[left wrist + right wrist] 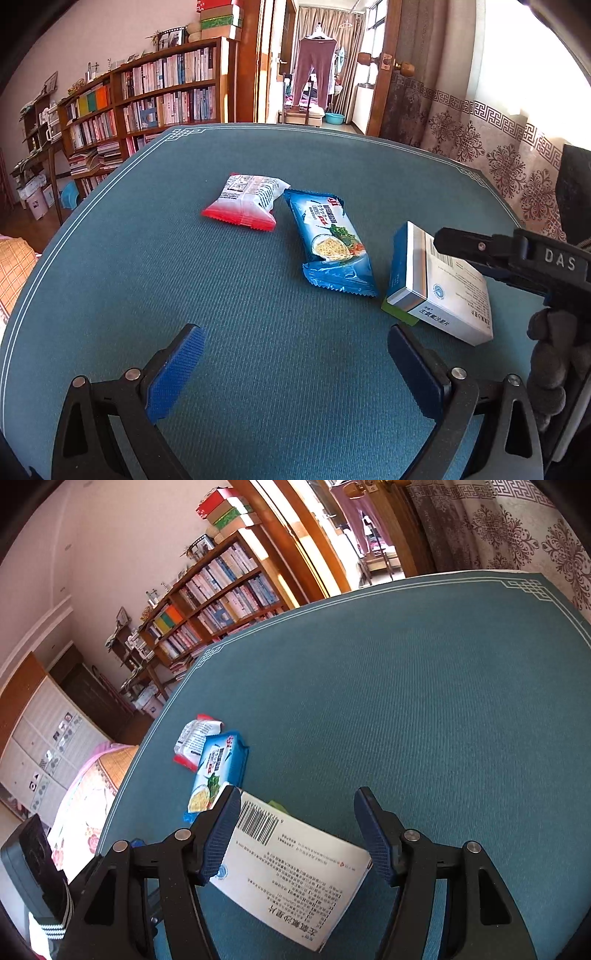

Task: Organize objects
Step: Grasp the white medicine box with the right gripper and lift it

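White box: the white medicine box lies tilted on the teal table mat, one edge propped on a small green box beneath it. In the left wrist view it sits at about 4 o'clock from the mat's middle; its barcode end points toward the snack packets.
Right claw: the right gripper hangs over the white box with its jaws spread wide. The left blue pad overlaps the box's barcode corner, but I cannot tell whether it touches; the other pad stands apart at the box's far corner. Nothing is held.
Blue packet: the blue cracker packet lies flat just beside the white box, at its 9 o'clock in the left wrist view.
Red packet: the red-and-white snack packet lies at 10 o'clock from the blue packet, corners touching or nearly so.
Left claw: the left gripper hovers over bare mat at 6 o'clock, jaws wide apart, holding nothing, well apart from the packets.
Room: a bookshelf stands beyond the mat at 11 o'clock.
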The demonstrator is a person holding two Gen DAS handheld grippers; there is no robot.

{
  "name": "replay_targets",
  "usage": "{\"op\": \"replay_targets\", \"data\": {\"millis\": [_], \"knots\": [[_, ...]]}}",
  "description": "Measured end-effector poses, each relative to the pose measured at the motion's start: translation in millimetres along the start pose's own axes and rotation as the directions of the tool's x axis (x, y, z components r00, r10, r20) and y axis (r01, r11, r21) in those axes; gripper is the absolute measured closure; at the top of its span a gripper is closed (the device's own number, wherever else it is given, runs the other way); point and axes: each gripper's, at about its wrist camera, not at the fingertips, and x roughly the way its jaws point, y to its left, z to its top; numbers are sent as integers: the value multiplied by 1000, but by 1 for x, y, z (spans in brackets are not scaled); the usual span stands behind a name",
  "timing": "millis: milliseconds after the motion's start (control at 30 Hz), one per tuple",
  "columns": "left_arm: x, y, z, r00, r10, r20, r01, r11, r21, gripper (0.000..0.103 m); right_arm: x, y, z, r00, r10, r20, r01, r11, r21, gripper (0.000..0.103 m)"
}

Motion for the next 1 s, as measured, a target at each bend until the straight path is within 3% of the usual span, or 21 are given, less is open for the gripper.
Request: {"op": "replay_targets", "data": {"millis": [233,367,533,600,733,1000], "knots": [[4,14,2,999,22,-25,-24,997,-70,1,-15,14,-40,998,30,-48,-35,994,-103,28],[4,24,2,999,34,-34,-38,992,-118,1,-17,27,-52,998,-45,-34,38,982,-182,21],[3,21,1,999,37,-26,-40,994,-104,1,-4,45,-56,985,-171,-12,161,946,-281,21],[2,19,0,999,36,-19,-38,995,-90,1,-3,46,-56,981,-192,2,185,942,-279,23],[0,15,0,999,38,1,-38,997,-62,1,-11,39,-57,977,-213,27,214,947,-242,38],[-5,1,0,997,57,42,-58,998,18,1,-43,13,-73,947,-313,72,320,939,-128,39]]}}
